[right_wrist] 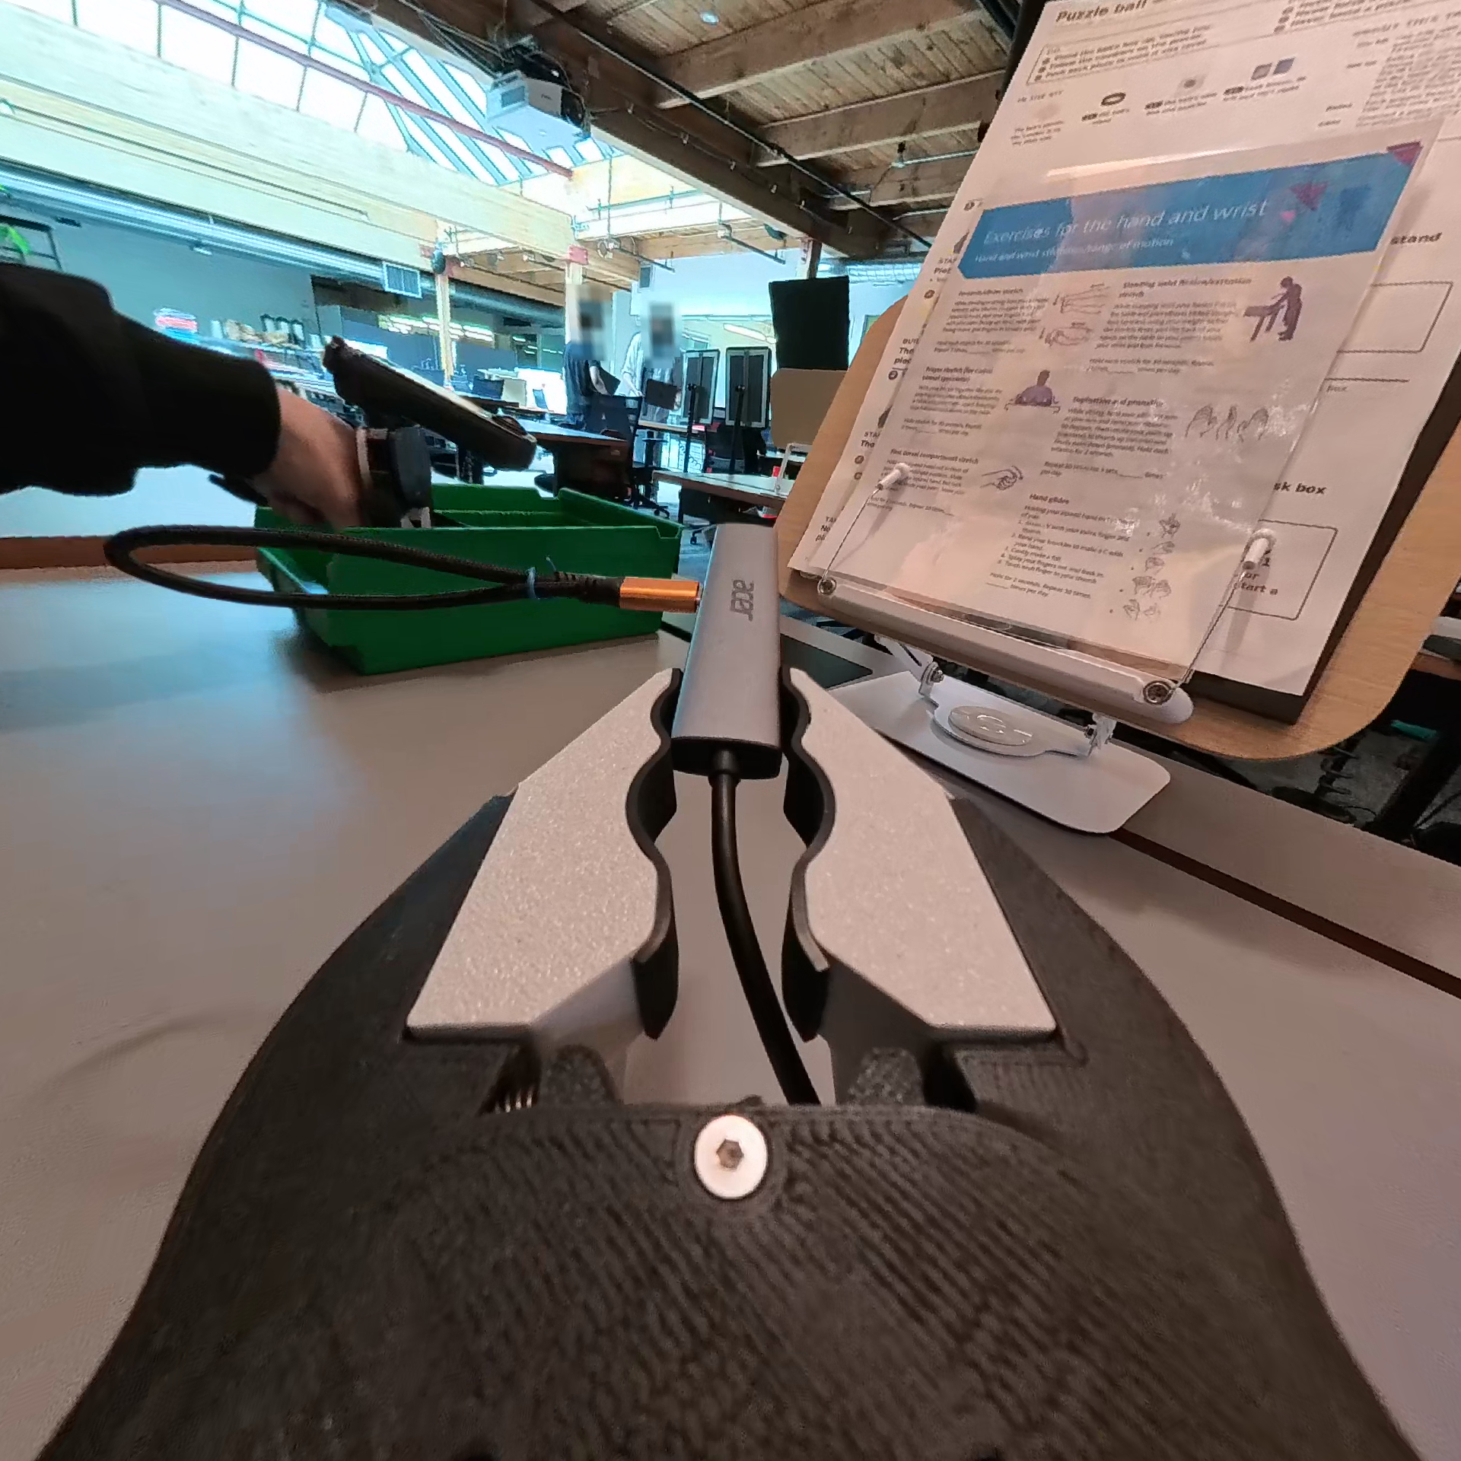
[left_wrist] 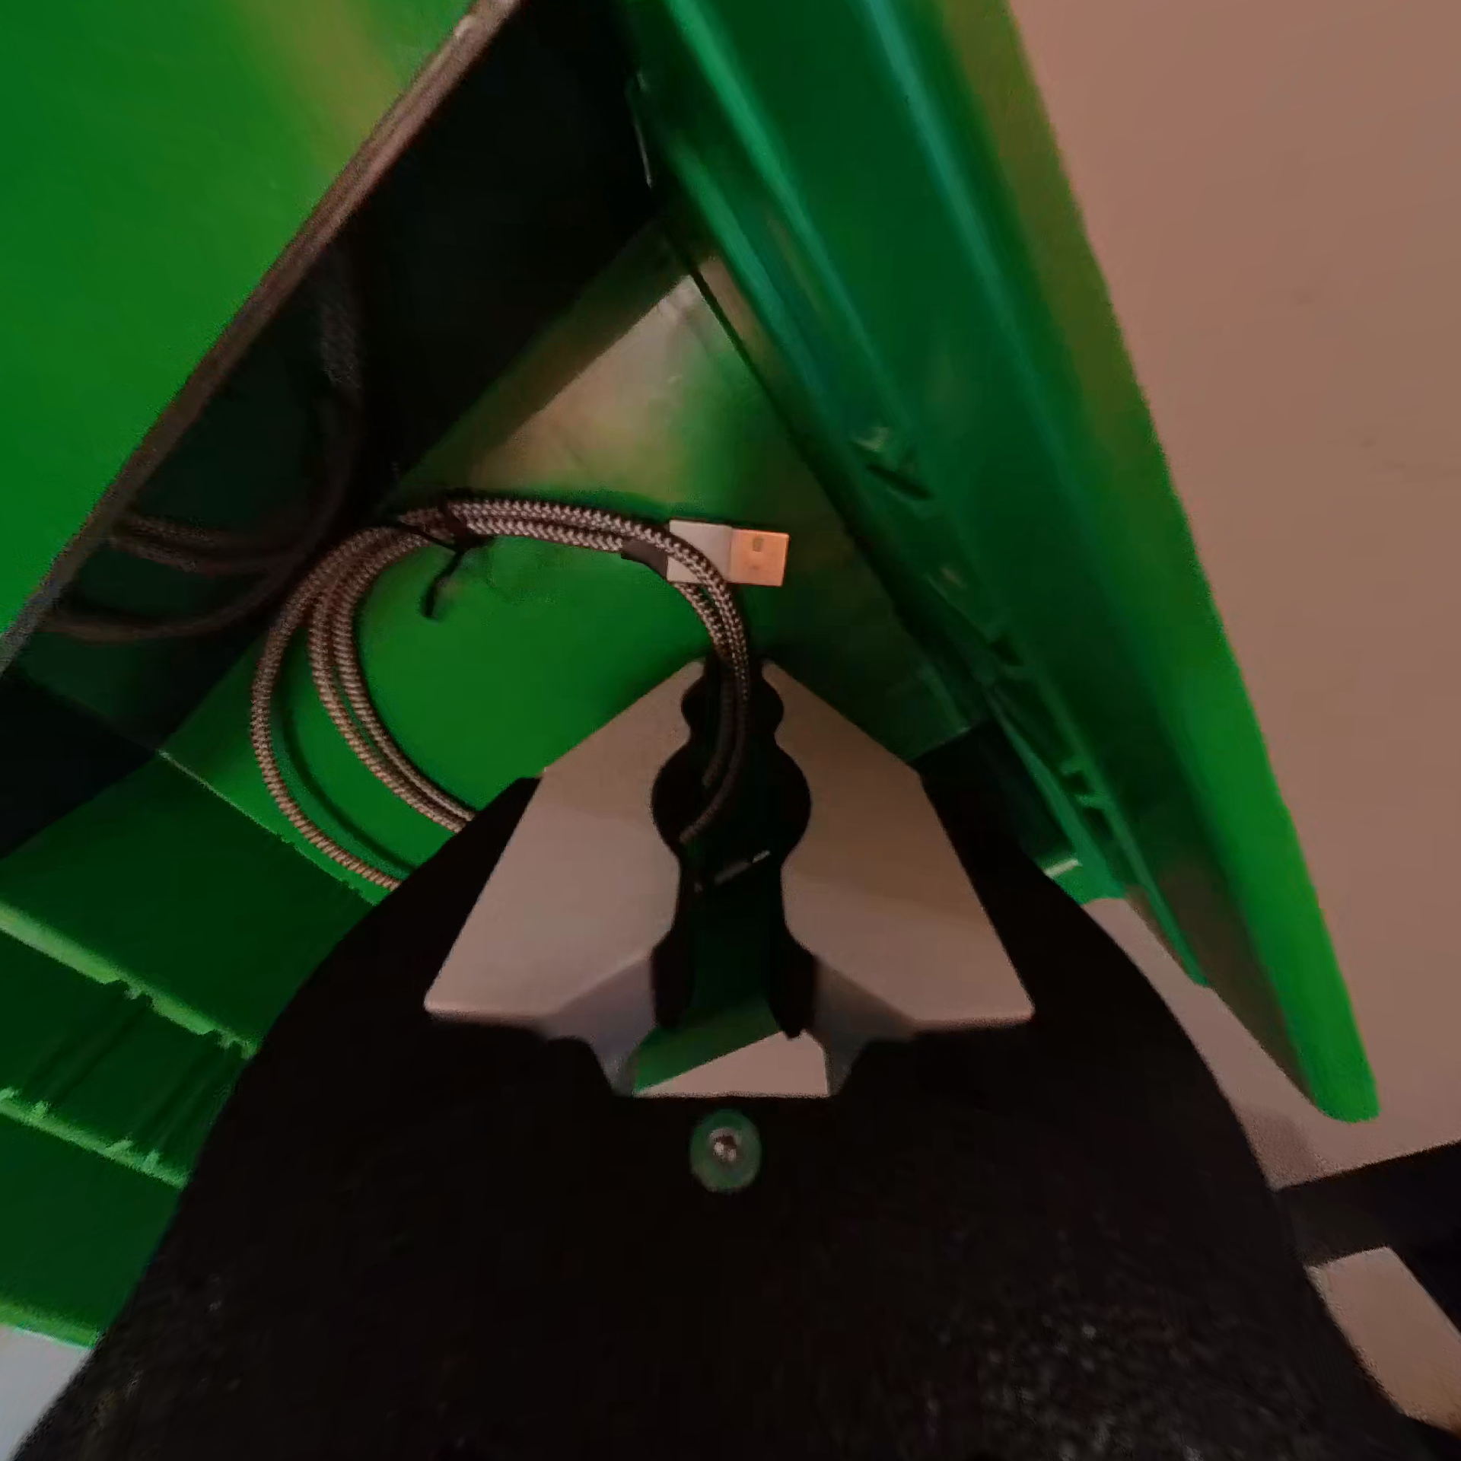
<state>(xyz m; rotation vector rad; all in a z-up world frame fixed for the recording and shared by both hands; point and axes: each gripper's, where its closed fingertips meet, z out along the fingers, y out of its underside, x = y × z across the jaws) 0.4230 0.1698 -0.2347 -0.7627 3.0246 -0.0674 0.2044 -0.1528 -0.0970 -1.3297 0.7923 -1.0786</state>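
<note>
Clamped in my left claw (left_wrist: 731, 711) is a coiled braided cable (left_wrist: 332, 664); the fingers pinch its strands narrowly, and the silver USB plug (left_wrist: 731, 551) sticks out just past the tips. That claw is tipped down into a green bin (left_wrist: 949, 395), whose divider walls rise around the coil. A second, darker cable (left_wrist: 237, 545) lies in shadow in the neighbouring compartment.

Over on the other side, my right claw (right_wrist: 727, 711) is level above the grey table (right_wrist: 198, 790), fingers closed on a slim grey USB hub (right_wrist: 727, 632) that points forward. The hub's own black lead (right_wrist: 743, 909) runs back between the fingers. A black braided cable with an orange plug (right_wrist: 658, 594) is seated in the hub's side and loops away left. Beyond it, my sleeved left hand (right_wrist: 316, 466) holds its claw down in the green bin. A document stand (right_wrist: 1107, 395) with printed sheets sits to the right.
</note>
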